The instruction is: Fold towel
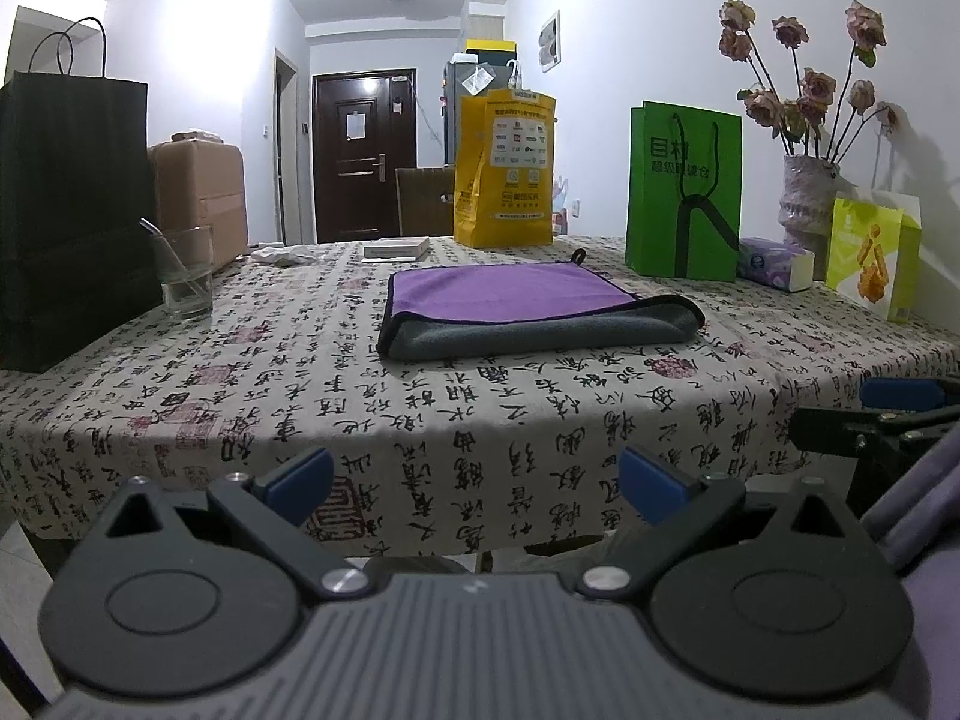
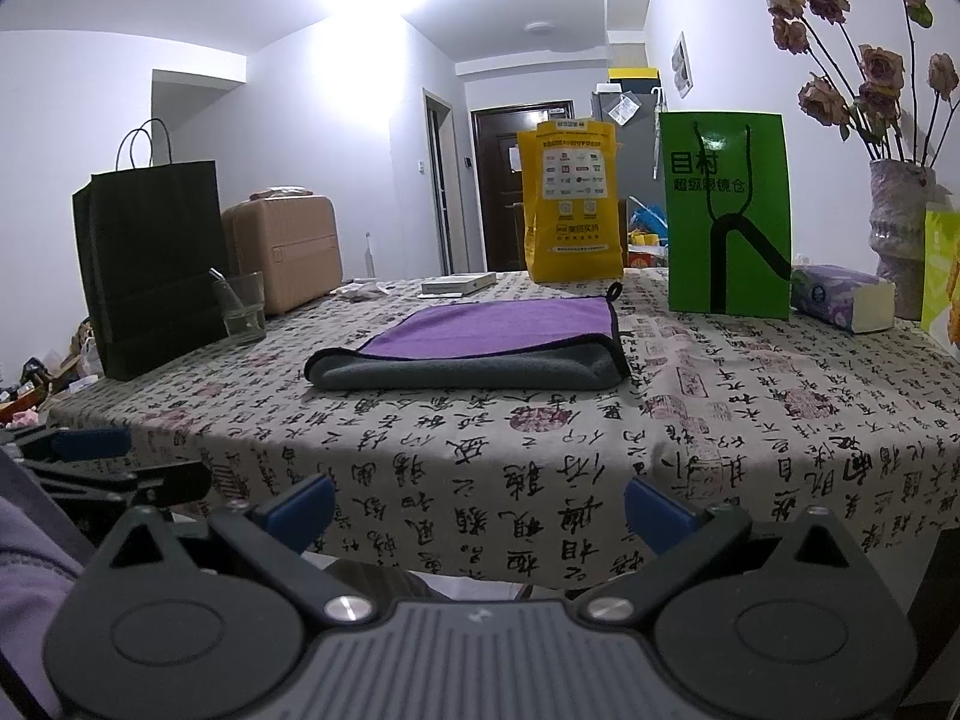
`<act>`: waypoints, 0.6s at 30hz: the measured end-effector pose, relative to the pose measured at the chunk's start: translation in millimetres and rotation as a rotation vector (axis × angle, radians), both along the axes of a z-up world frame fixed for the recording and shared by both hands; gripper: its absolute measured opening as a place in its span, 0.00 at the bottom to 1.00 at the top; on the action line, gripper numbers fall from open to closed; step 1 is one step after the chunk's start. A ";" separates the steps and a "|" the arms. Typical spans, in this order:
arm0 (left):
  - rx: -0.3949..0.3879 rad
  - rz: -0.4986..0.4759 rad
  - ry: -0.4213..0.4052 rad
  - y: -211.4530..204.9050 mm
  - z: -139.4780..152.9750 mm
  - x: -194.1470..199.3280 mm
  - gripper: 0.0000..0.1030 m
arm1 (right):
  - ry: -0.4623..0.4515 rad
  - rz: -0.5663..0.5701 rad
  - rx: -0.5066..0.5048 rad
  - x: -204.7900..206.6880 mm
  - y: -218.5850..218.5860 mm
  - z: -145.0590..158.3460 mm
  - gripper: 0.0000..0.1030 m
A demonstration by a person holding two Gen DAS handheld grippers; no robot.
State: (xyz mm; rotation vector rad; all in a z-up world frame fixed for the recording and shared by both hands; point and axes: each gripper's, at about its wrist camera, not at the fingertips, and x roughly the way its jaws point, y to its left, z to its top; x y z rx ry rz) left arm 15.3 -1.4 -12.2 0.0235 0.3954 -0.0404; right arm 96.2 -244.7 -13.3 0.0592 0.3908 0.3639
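**Two open grippers wait in front of a towel that is folded once**

The towel (image 1: 528,312) lies flat in the middle of the table (image 1: 180,396), well away from both tools. It looks folded over already: the top is purple and smooth, and a thick grey roll shows along the near edge. A dark trim runs round it, and a small loop sticks up at the far corner.

The left gripper (image 1: 474,483) is held low, before the table's near edge. Its two blue fingers stand wide apart and hold nothing. The right gripper (image 2: 477,507) is the same: wide apart, empty, low and back from the table.

I think the next fold should go side to side. A good way would be to pinch both corners of one short side, one tool each, lift just a little, and carry them across evenly so the edges meet.

The towel looks soft and fluffy, so it may sag or slip if pinched too near the tip. The tablecloth (image 2: 540,468) is thin printed cloth and could get pinched too, so grab only the towel. The glass cup (image 1: 183,273) and the green bag (image 1: 684,192) stand near; move gently.
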 end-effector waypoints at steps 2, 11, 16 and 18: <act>0.011 0.000 -0.001 0.2 -0.5 5.0 1.00 | -0.002 -0.005 0.003 1.5 -0.9 -0.4 1.00; 0.004 -0.025 0.026 2.0 -4.3 12.0 1.00 | 0.001 -0.016 0.006 4.9 -3.5 -1.8 1.00; 0.019 -0.016 0.007 3.2 -5.7 15.0 1.00 | -0.001 -0.012 0.011 8.2 -3.3 -3.7 1.00; 0.017 -0.003 0.002 6.2 -8.0 21.6 1.00 | -0.004 -0.012 0.029 12.1 -5.2 -5.7 1.00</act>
